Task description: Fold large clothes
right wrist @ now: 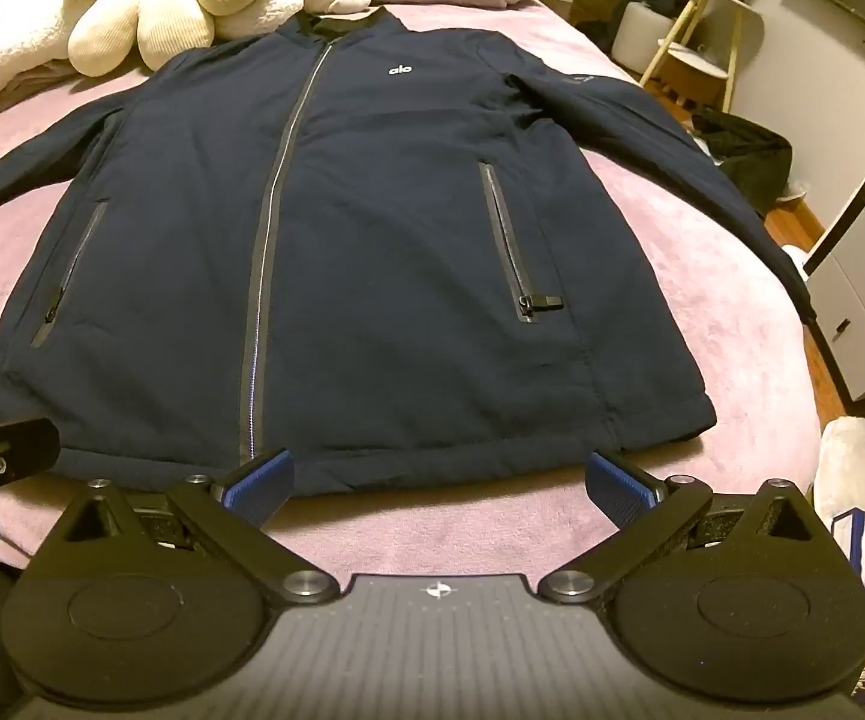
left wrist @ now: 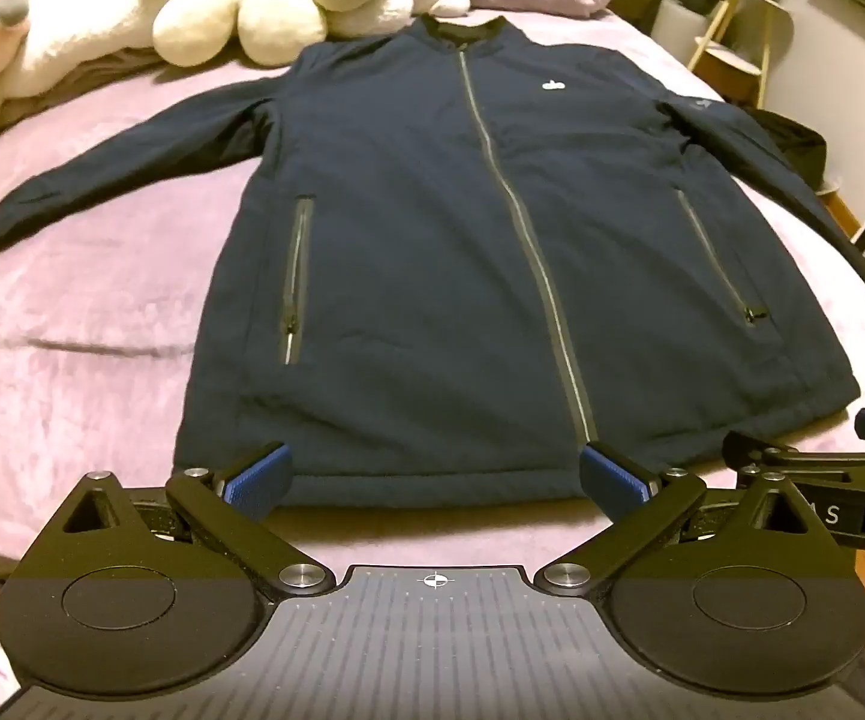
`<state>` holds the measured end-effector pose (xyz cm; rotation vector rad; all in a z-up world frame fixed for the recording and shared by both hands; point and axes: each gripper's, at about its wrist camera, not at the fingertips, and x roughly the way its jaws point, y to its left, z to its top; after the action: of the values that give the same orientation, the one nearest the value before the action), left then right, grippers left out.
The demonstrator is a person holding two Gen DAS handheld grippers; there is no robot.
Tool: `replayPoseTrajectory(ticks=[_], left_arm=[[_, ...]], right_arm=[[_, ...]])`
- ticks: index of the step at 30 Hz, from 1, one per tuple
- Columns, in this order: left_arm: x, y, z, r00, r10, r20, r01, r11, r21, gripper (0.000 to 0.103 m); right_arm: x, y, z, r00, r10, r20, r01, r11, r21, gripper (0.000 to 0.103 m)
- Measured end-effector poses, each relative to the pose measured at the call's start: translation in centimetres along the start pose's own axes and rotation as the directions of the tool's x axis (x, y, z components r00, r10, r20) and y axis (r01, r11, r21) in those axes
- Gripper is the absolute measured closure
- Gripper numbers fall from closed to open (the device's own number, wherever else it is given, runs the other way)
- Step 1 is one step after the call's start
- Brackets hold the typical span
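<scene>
Navy jacket point(left wrist: 432, 252) spread flat (zipped), unfolded

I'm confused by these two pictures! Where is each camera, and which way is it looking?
Left wrist view: sits on the left gripper, tilted down at the navy jacket; its open blue fingers show, with the right gripper at the right edge.
Right wrist view: sits on the right gripper, aimed likewise.
Both share the jacket, pink blanket and plush toys.

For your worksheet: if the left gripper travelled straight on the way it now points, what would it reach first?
Most likely the bottom hem of the navy zip-front jacket, lying flat on the pink plush blanket. The left gripper stands open and tilted down, with nothing between it and the hem, though depth is uncertain.
</scene>
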<state>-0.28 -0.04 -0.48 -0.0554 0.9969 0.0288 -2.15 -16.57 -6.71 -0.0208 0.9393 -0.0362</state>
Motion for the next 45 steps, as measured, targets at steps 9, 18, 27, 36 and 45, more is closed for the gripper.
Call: replayPoseTrajectory(ticks=[9, 18, 27, 36, 45], left_arm=[[-0.03, 0.09, 0.06, 1.000, -0.001, -0.001, 0.001, 1.000, -0.003, 0.000], [0.06, 0.08, 0.04, 1.000, 0.001, -0.002, -0.001, 1.000, -0.007, 0.000], [0.08, 0.12, 0.06, 1.000, 0.002, -0.005, -0.002, 1.000, -0.008, 0.000], [-0.02, 0.12, 0.11, 1.000, 0.004, 0.000, -0.004, 1.000, -0.013, 0.000], [-0.22, 0.17, -0.01, 1.000, 0.006, 0.000, -0.006, 1.000, -0.018, 0.000]], right_arm=[[0.00, -0.01, -0.02, 1.000, 0.000, 0.001, 0.000, 1.000, 0.004, 0.000], [0.06, -0.17, -0.03, 1.000, 0.002, 0.001, -0.002, 1.000, 0.010, 0.000], [0.07, -0.41, -0.11, 1.000, 0.006, 0.003, -0.006, 1.000, 0.017, 0.000], [-0.15, -0.47, -0.14, 1.000, 0.006, 0.008, -0.006, 1.000, 0.022, 0.000], [-0.25, -0.53, -0.20, 1.000, 0.007, 0.011, -0.008, 1.000, 0.024, 0.000]])
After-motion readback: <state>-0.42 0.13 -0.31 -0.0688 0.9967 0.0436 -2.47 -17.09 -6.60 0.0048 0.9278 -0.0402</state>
